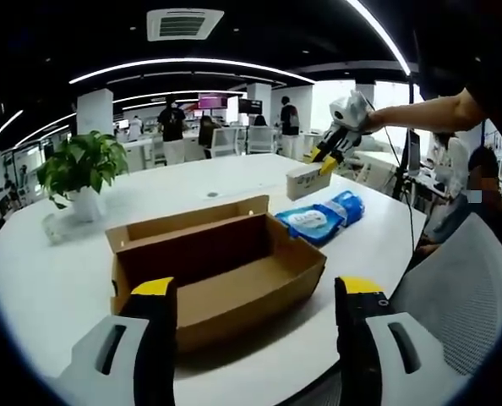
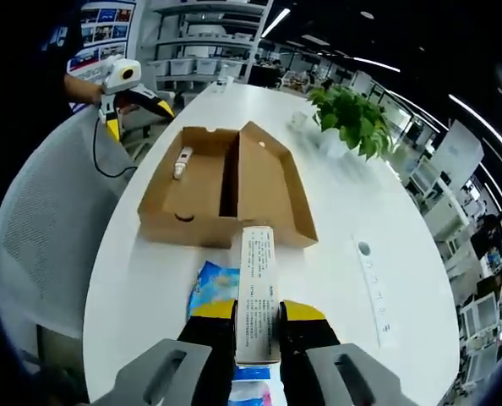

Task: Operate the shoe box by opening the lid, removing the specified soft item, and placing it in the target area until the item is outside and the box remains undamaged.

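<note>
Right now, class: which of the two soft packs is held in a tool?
The white pack, clamped by the right tool. The blue pack lies on the table.

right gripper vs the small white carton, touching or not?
Touching. The right gripper view shows the right gripper shut on the white carton, a yellow-tipped jaw pressed against each long side, above the blue wipes pack.

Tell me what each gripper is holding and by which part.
The right gripper clamps a white tissue pack by its near end, above the table. The left gripper is open and holds nothing.
</note>
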The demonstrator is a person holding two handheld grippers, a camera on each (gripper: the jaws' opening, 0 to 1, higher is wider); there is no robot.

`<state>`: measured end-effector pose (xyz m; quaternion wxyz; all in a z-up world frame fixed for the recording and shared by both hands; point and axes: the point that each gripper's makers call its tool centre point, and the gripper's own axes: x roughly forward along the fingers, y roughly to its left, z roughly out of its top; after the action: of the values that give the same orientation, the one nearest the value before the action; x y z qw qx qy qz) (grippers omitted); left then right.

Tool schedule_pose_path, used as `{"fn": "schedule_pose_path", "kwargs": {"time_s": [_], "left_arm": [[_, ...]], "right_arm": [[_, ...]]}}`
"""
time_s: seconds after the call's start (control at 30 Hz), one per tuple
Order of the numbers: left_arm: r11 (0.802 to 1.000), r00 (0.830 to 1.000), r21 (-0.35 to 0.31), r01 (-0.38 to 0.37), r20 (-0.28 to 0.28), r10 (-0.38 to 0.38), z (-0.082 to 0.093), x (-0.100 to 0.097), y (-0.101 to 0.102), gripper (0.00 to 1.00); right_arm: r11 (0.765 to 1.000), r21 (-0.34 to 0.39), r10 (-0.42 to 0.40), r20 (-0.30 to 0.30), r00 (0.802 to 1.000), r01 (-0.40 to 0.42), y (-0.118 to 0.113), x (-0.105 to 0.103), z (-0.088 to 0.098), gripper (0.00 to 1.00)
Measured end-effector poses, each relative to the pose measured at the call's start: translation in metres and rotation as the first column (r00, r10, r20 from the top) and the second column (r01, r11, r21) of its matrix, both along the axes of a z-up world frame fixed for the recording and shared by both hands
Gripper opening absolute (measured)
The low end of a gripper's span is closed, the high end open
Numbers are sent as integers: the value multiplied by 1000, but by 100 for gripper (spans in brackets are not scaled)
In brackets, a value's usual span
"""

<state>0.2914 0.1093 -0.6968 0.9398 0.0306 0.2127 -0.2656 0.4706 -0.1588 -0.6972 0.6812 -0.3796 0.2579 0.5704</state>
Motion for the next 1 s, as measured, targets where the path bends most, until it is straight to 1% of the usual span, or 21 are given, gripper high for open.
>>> {"fn": "schedule_pose_path", "kwargs": {"time_s": [0.2,0.3,0.43,0.53,0.73,0.83,1.0], "left_arm": [[1000,1000,7,-15,3,15,1,1,3,79],[1000,1000,0,-19,9,19,2,2,3,79],[1000,1000,9,-26,3,26,0,2,5,79],[999,999,4,-32,4,32,1,3,6,79],[999,999,12,-32,1,32,0,3,6,78],[999,999,9,-34,2,34,1,3,6,78],[999,1000,12,-30,-5,31,-1,3,5,78]], "right_arm": [[999,-33,-16,-4,1000,16,-18,14,-5,15],[998,-52,-20,-2,1000,20,-27,21,-7,15],[997,-68,-24,-2,1000,24,-35,28,-8,15],[996,-84,-33,1,999,33,-45,35,-12,15],[993,-106,-48,-6,999,47,-58,42,-22,15],[992,-110,-63,-11,998,61,-67,50,-28,15],[989,-125,-84,-15,996,81,-80,54,-34,15]]}}
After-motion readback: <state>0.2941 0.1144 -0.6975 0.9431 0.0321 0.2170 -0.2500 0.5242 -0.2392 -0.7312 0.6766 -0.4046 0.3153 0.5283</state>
